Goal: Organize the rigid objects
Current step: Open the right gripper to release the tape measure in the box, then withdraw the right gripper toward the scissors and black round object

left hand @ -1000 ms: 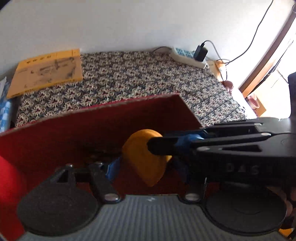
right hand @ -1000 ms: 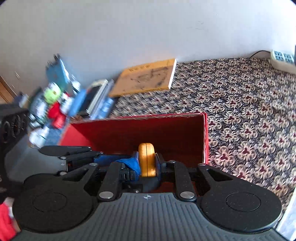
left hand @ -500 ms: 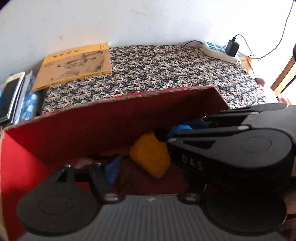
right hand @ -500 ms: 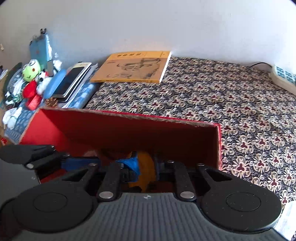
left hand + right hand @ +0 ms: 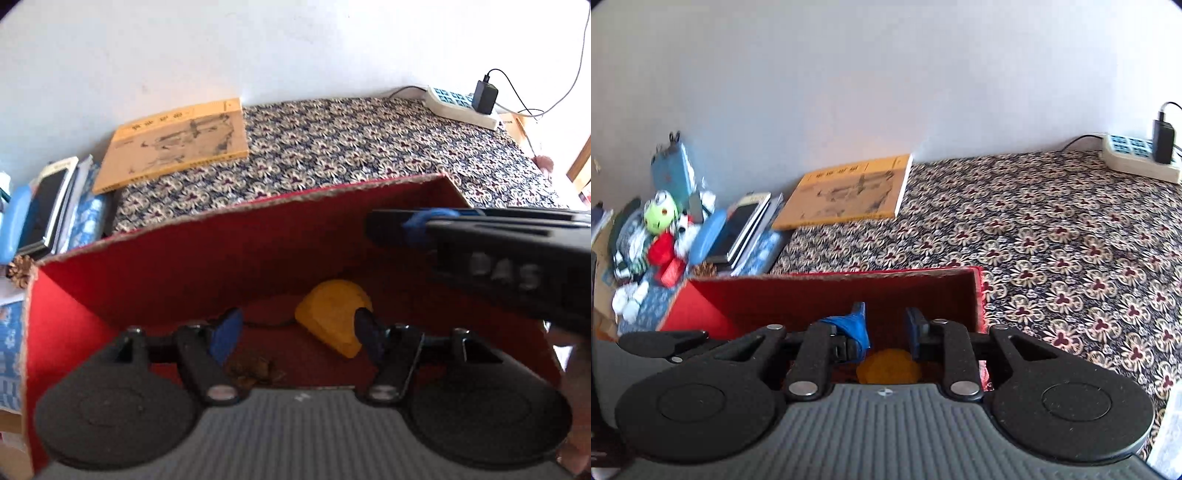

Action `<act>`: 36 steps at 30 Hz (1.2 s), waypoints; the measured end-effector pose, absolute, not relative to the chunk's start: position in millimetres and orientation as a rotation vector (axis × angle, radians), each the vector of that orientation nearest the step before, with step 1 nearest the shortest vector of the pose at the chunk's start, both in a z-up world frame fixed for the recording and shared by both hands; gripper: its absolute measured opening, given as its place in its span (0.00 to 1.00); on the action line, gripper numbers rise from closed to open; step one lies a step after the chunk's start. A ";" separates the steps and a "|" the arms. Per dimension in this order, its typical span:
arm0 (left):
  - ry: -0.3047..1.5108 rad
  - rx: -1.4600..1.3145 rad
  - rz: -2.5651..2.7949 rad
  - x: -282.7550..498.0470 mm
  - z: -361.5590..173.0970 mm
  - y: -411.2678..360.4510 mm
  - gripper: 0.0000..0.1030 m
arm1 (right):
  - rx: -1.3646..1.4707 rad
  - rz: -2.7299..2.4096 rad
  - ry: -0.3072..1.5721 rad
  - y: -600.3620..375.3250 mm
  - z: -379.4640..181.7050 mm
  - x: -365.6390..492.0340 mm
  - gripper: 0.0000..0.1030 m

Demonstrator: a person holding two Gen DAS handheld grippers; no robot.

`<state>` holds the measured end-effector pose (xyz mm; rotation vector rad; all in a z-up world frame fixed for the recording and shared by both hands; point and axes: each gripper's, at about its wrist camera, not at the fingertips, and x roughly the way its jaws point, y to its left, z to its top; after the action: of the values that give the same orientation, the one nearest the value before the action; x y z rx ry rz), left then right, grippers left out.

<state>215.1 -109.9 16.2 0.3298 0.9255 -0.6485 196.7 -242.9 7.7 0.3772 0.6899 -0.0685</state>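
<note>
A rounded yellow object (image 5: pixel 332 314) lies loose on the floor of the red cardboard box (image 5: pixel 184 266), and it also shows under the right gripper's fingers (image 5: pixel 888 371). My left gripper (image 5: pixel 297 328) is open and low inside the box, its blue pads either side of the yellow object without touching it. My right gripper (image 5: pixel 886 321) is open above the red box (image 5: pixel 831 291) with nothing between its blue pads; in the left wrist view it crosses from the right (image 5: pixel 406 229). A small brown scrap (image 5: pixel 255 369) lies on the box floor.
The box stands on a flower-patterned cloth (image 5: pixel 1071 240). Behind it lies a yellow book (image 5: pixel 173 144), also in the right wrist view (image 5: pixel 849 192). A power strip (image 5: pixel 1137 162) with a charger sits at the back right. Phones, booklets and toys (image 5: pixel 661 218) crowd the left.
My right gripper lowered the yellow object into the box, let it go and rose open. The yellow object now lies on the box floor. The left gripper stayed open.
</note>
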 end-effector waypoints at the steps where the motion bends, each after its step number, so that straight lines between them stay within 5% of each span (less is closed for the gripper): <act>1: 0.910 0.334 -0.641 213.4 17.2 -109.9 0.64 | 0.385 -0.074 0.683 -244.2 8.7 192.6 0.06; 17: 0.727 0.288 -0.499 166.6 51.7 -83.1 0.66 | 0.462 -0.097 0.521 -254.1 38.0 111.4 0.07; 36: 0.601 0.207 -0.227 63.7 101.6 -4.0 0.80 | 0.518 0.074 0.491 -242.9 45.6 57.4 0.09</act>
<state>63.7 -4.0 101.6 0.2067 0.6007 -0.2270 57.4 -242.9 45.6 0.5177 0.4908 0.0742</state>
